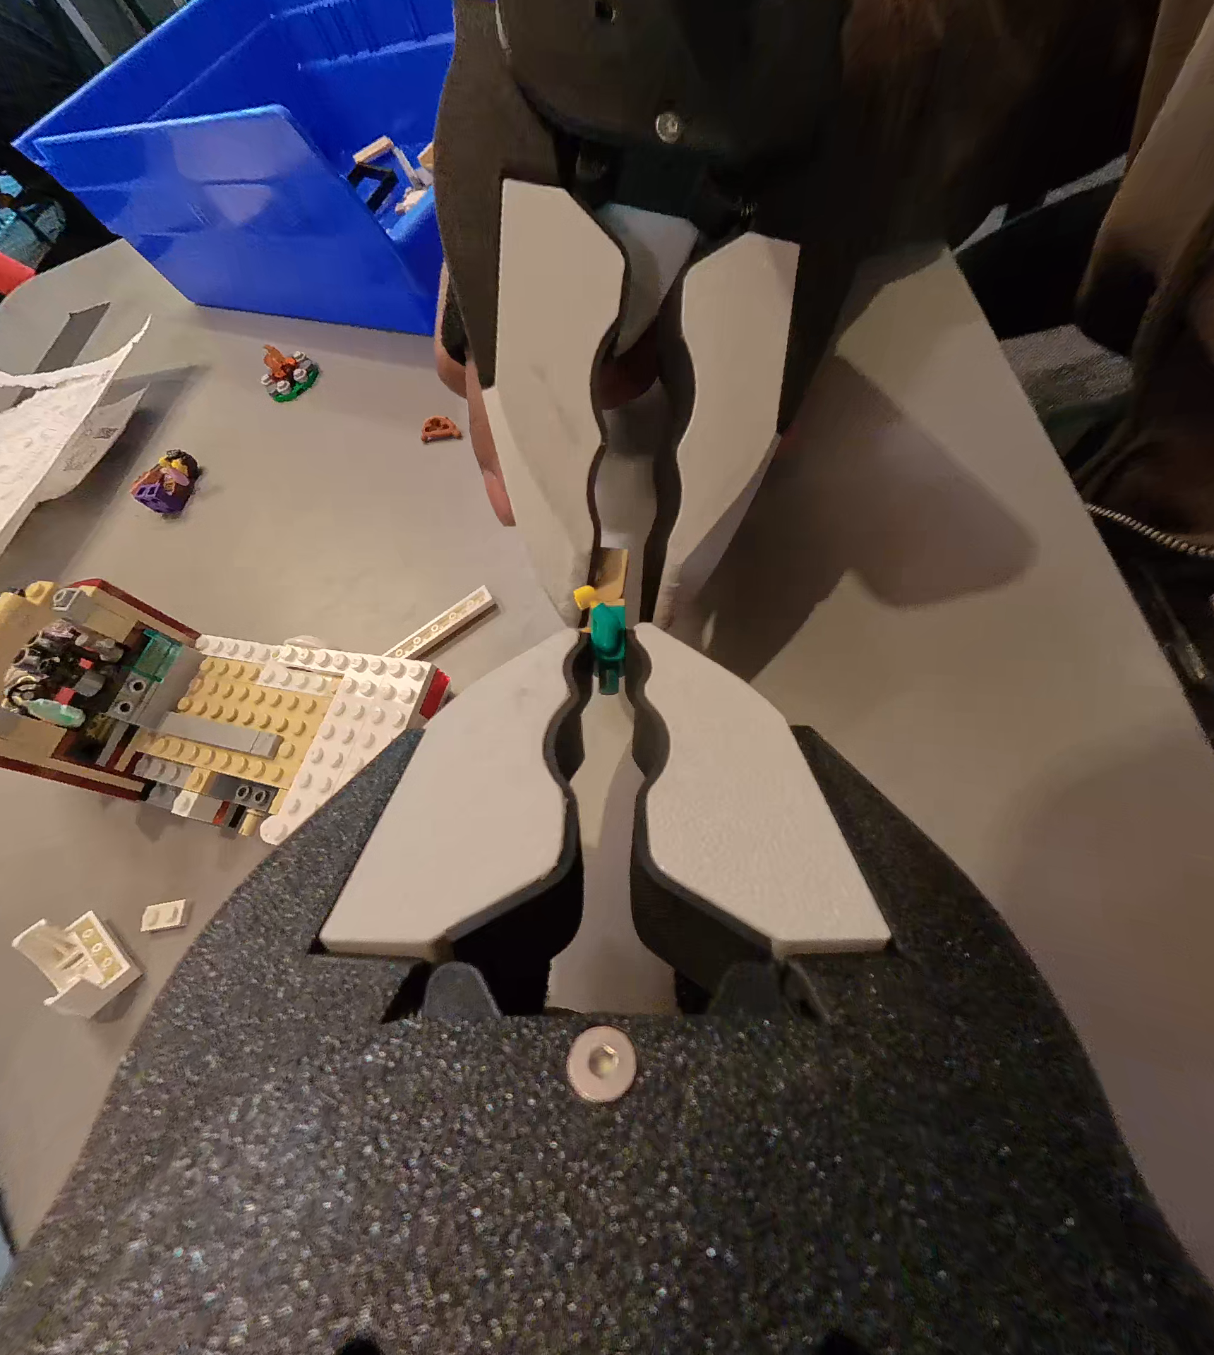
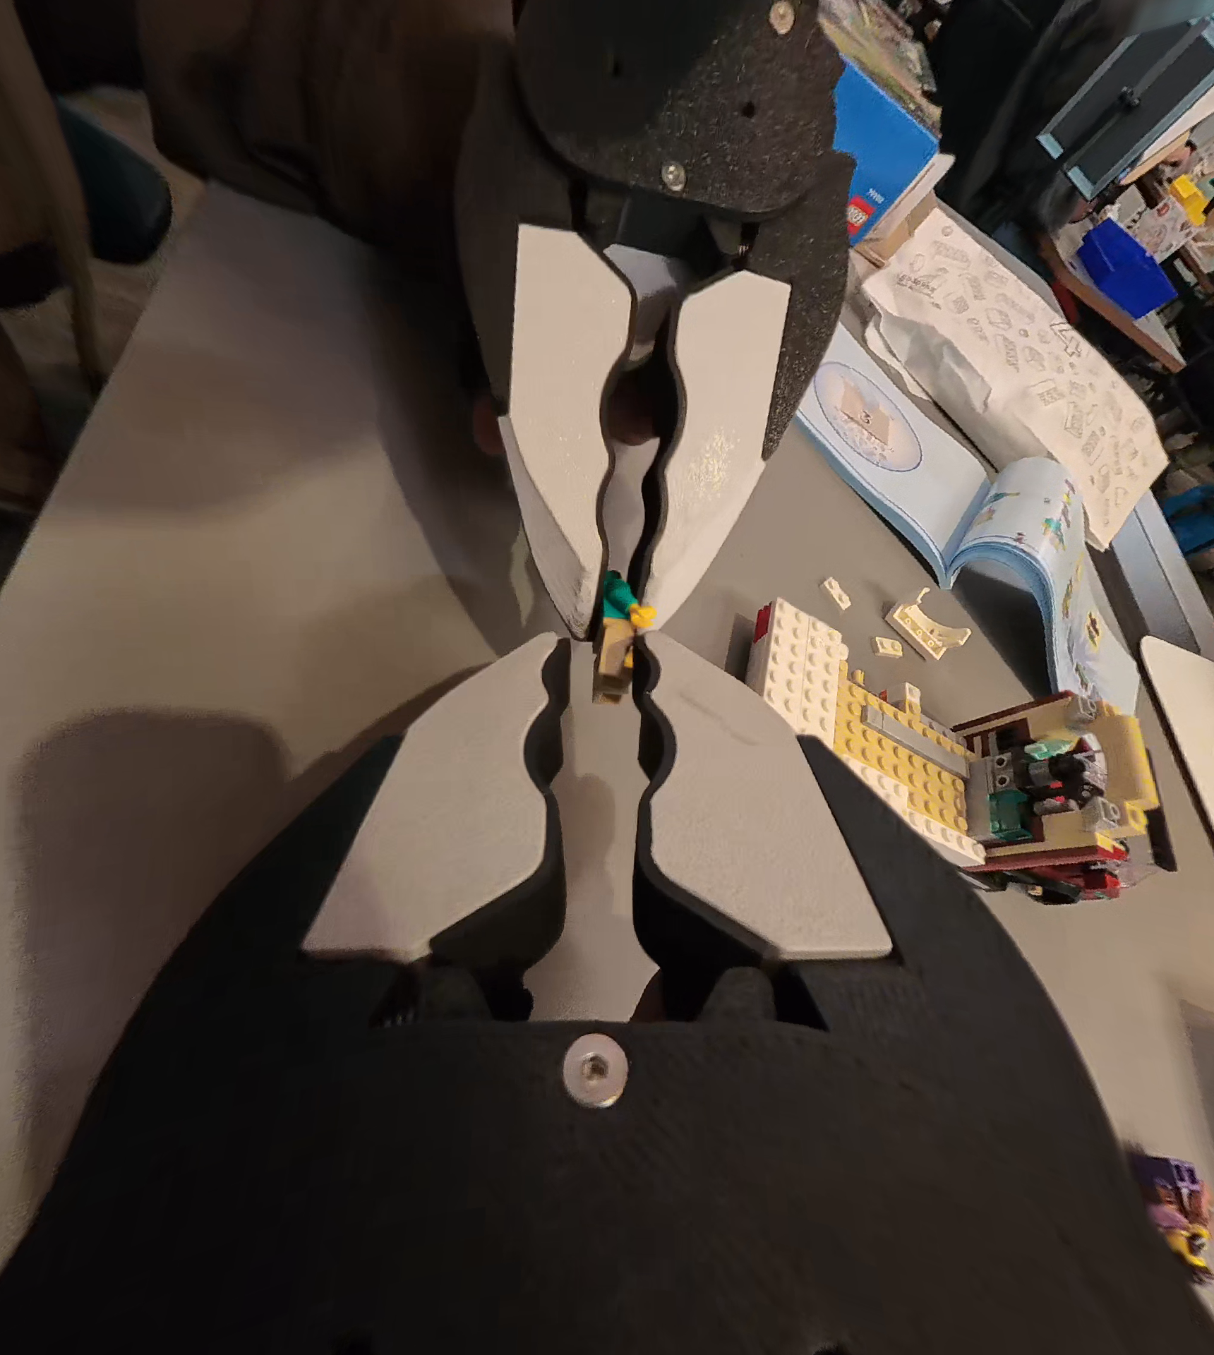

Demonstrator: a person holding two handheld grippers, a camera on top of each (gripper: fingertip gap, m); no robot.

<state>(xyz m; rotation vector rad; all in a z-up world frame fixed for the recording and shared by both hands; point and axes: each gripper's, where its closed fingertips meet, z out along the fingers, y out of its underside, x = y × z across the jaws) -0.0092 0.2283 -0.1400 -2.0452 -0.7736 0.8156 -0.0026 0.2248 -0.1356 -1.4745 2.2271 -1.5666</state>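
A small brick minifigure with a teal torso [image 1: 605,632], tan legs [image 2: 611,663] and yellow hands hangs above the grey table [image 1: 883,733], between my two grippers, which meet tip to tip. My left gripper [image 1: 608,636] is shut on the teal torso; it also shows in the right wrist view [image 2: 619,616], pads pressed on the torso. My right gripper [image 2: 605,645] stands around the tan legs. One pad touches them and a sliver of gap shows at the other pad. It also shows in the left wrist view [image 1: 617,597].
A tan, white and dark red brick model [image 1: 223,718] [image 2: 956,777] lies on the table beside the grippers. Nearby are loose white pieces [image 1: 83,953], a long white plate [image 1: 443,623], a purple figure [image 1: 168,480], a blue bin [image 1: 245,183], a paper sheet [image 1: 25,440] and an open booklet [image 2: 993,513]. My left and right fingertips are right by each other.
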